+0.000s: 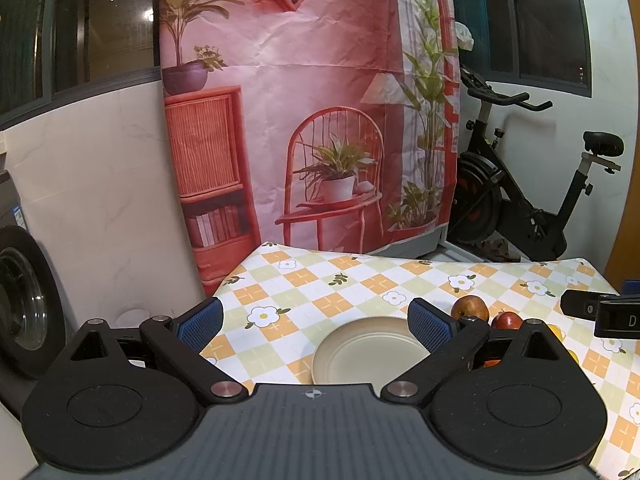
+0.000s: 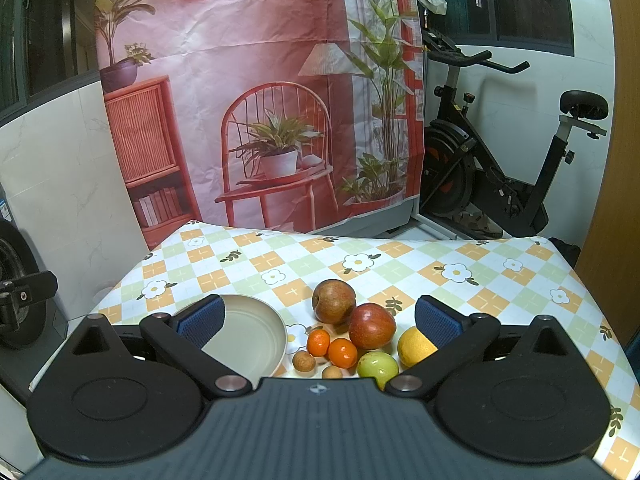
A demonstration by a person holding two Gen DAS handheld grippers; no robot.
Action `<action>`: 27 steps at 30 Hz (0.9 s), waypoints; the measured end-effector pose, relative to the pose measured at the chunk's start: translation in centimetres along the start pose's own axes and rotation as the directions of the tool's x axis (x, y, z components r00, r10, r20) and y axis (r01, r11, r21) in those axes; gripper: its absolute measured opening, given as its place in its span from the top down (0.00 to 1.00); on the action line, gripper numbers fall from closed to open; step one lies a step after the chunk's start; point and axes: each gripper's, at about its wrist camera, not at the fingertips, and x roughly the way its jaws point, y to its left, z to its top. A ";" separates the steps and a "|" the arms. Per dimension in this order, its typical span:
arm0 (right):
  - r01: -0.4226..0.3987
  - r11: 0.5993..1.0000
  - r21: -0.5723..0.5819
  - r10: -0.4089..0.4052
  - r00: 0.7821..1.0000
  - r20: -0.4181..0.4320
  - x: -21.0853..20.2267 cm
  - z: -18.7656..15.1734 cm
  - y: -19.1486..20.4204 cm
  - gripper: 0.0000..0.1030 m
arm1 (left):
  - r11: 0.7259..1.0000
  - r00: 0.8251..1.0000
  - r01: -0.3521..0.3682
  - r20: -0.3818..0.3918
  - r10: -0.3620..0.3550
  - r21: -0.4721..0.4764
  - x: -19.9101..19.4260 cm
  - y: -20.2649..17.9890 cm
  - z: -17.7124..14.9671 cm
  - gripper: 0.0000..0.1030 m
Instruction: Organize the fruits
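A cream plate lies empty on the checked tablecloth. To its right sit two red apples, two small oranges, a green fruit, a yellow fruit and two small brown fruits. My right gripper hangs open above the fruit pile, holding nothing. My left gripper is open over the plate, with the apples to its right. The right gripper's body shows at the left wrist view's right edge.
A printed pink backdrop hangs behind the table. An exercise bike stands at the back right. A washing machine is off the table's left edge. The far half of the tablecloth is bare.
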 end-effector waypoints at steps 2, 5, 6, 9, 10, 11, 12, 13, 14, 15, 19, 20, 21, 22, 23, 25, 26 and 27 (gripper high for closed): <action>0.000 1.000 0.000 0.000 1.000 0.000 0.0 0.0 0.0 0.00 | 1.000 1.000 -0.001 0.002 0.001 -0.002 0.0 -0.1 0.0 0.03; 0.000 1.000 0.000 0.000 1.000 0.001 0.0 0.0 0.0 0.00 | 1.000 1.000 -0.003 0.008 0.003 -0.005 -0.2 -0.1 -0.1 0.03; 0.000 1.000 0.000 0.000 1.000 0.000 0.0 0.0 0.0 0.00 | 1.000 1.000 -0.004 0.009 0.004 -0.004 -0.2 -0.1 -0.1 0.03; 0.000 1.000 -0.001 0.000 1.000 0.001 0.0 0.0 0.0 0.00 | 1.000 1.000 -0.001 0.008 0.001 -0.005 -0.2 0.0 -0.1 0.03; 0.000 1.000 -0.001 0.000 1.000 0.000 0.0 0.0 0.0 0.00 | 1.000 1.000 -0.001 0.007 0.001 -0.005 -0.2 0.0 0.0 0.03; 0.000 1.000 -0.001 0.000 1.000 0.001 0.0 0.0 0.0 0.00 | 1.000 1.000 -0.002 0.007 0.002 -0.005 -0.2 0.0 0.0 0.03; 0.000 1.000 -0.001 0.000 1.000 0.001 0.0 0.0 0.0 0.00 | 1.000 1.000 -0.001 0.008 0.001 -0.005 -0.2 0.0 0.0 0.03; -0.001 1.000 -0.001 0.001 1.000 0.001 0.0 0.0 0.1 0.00 | 1.000 1.000 -0.002 0.008 0.002 -0.005 -0.2 0.0 -0.1 0.03; 0.000 1.000 -0.001 0.000 1.000 0.001 0.0 -0.1 0.1 0.00 | 1.000 1.000 -0.004 0.009 0.004 -0.004 -0.2 0.0 0.0 0.03; 0.000 1.000 -0.001 0.000 1.000 0.002 0.0 -0.2 0.1 0.00 | 1.000 1.000 -0.007 0.009 0.007 -0.003 -0.2 -0.1 -0.1 0.03; 0.003 1.000 -0.001 -0.003 1.000 0.001 0.2 -0.7 0.1 0.00 | 1.000 1.000 -0.013 0.010 0.013 -0.003 0.0 -0.1 -0.2 0.03; 0.004 1.000 0.001 -0.004 1.000 0.000 0.2 -0.5 0.0 0.00 | 1.000 1.000 -0.014 0.009 0.014 -0.003 0.0 -0.1 -0.2 0.03; 0.004 1.000 0.003 -0.004 1.000 -0.001 0.1 -0.4 -0.1 0.00 | 1.000 1.000 -0.014 0.007 0.014 -0.003 0.1 -0.1 -0.3 0.03; 0.004 1.000 0.004 -0.004 1.000 -0.002 0.0 -0.1 -0.1 0.00 | 1.000 1.000 -0.014 0.006 0.014 -0.005 0.1 -0.1 -0.3 0.03; 0.004 1.000 0.005 -0.004 1.000 -0.002 0.0 0.0 -0.2 0.00 | 1.000 1.000 -0.015 0.005 0.015 -0.006 0.2 -0.1 -0.3 0.03; 0.004 1.000 0.005 -0.004 1.000 -0.002 0.0 0.0 -0.3 0.00 | 1.000 1.000 -0.022 0.008 0.022 -0.003 0.2 -0.2 -0.4 0.03; 0.004 1.000 0.006 -0.004 1.000 -0.002 0.3 -0.1 -0.3 0.00 | 1.000 1.000 -0.026 0.015 0.026 0.001 0.3 -0.2 -0.5 0.04; 0.004 1.000 0.004 -0.004 1.000 -0.002 0.4 -0.1 -0.4 0.00 | 1.000 0.999 -0.030 0.025 0.029 0.007 0.3 -0.2 -0.6 0.04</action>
